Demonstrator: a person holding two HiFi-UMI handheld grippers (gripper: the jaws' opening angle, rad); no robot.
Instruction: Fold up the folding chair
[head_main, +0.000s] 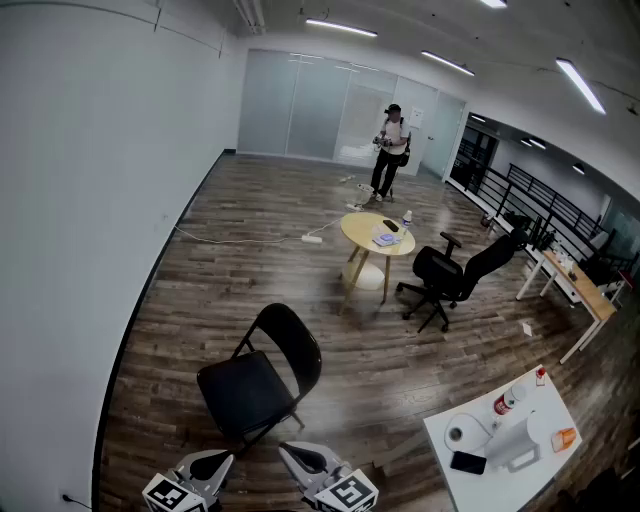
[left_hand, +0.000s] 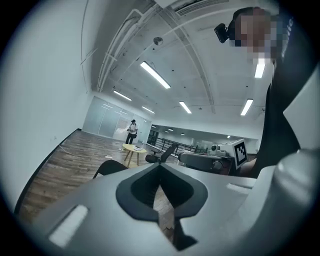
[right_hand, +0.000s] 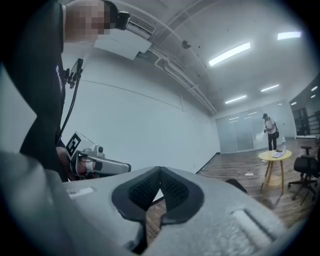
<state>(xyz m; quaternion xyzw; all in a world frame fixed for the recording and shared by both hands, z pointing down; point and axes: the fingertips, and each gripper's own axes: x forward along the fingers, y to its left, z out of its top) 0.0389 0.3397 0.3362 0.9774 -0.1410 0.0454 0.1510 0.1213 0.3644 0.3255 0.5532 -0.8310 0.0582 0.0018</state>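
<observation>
A black folding chair (head_main: 260, 378) stands unfolded on the wood floor, just beyond both grippers. My left gripper (head_main: 212, 465) and right gripper (head_main: 305, 459) show at the bottom edge of the head view, both short of the chair and touching nothing. In the left gripper view the left gripper (left_hand: 160, 175) has its jaws shut and empty, with the chair's back (left_hand: 109, 168) showing over it. The right gripper (right_hand: 160, 181) is likewise shut and empty in its own view, where the chair's back (right_hand: 236, 185) peeks over its right side.
A round yellow table (head_main: 377, 236) with small items stands mid-room, with a black office chair (head_main: 458, 275) right of it. A white table (head_main: 505, 432) with cups and a phone is at lower right. A person (head_main: 391, 150) stands far back. A cable (head_main: 240, 240) lies on the floor.
</observation>
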